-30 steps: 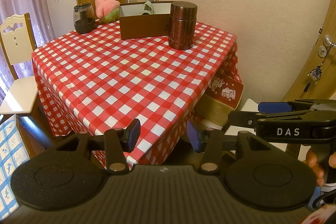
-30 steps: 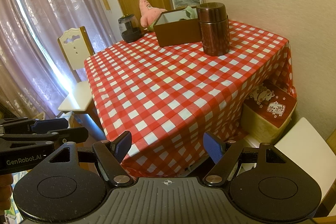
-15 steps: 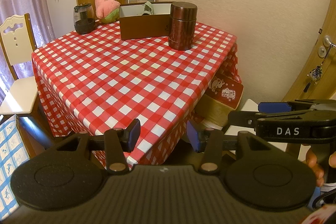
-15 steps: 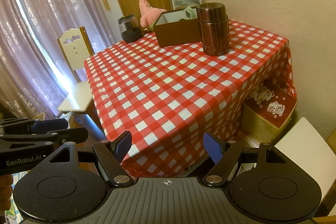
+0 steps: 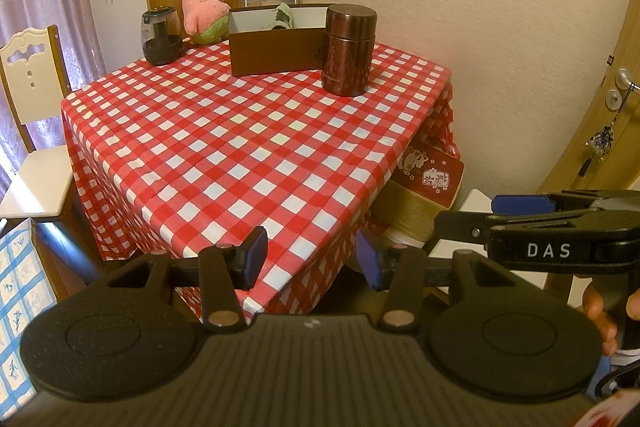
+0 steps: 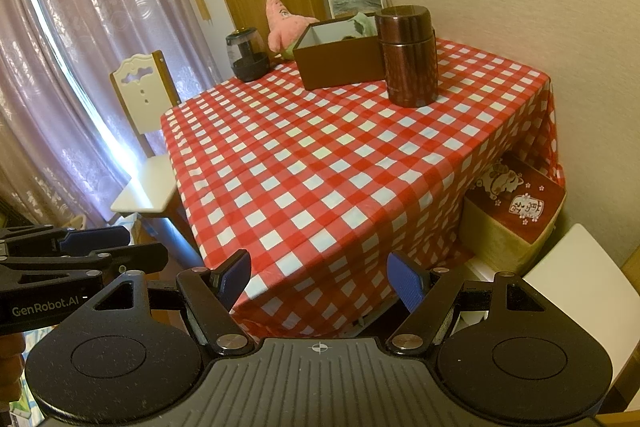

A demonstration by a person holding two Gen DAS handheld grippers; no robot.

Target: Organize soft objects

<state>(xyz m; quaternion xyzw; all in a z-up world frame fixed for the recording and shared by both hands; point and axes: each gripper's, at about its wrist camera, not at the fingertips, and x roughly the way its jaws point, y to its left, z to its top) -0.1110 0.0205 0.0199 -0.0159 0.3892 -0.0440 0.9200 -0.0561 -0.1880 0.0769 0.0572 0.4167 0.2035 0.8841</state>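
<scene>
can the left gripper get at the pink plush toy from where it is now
Probably not yet. The left gripper hangs open off the table's near corner, while the pink plush toy sits at the far edge behind the brown box. The checked cloth between lies bare.

Black left gripper (image 5: 311,257); blue-padded fingers (image 5: 256,253); white "DAS" lettering.

Pink plush (image 6: 285,25) behind brown box (image 6: 340,63), open empty right claw (image 6: 318,277) off the checkered table (image 6: 340,163)

Plush toy (image 5: 202,13) behind box (image 5: 276,45), canister (image 5: 350,51) right of it.
</scene>
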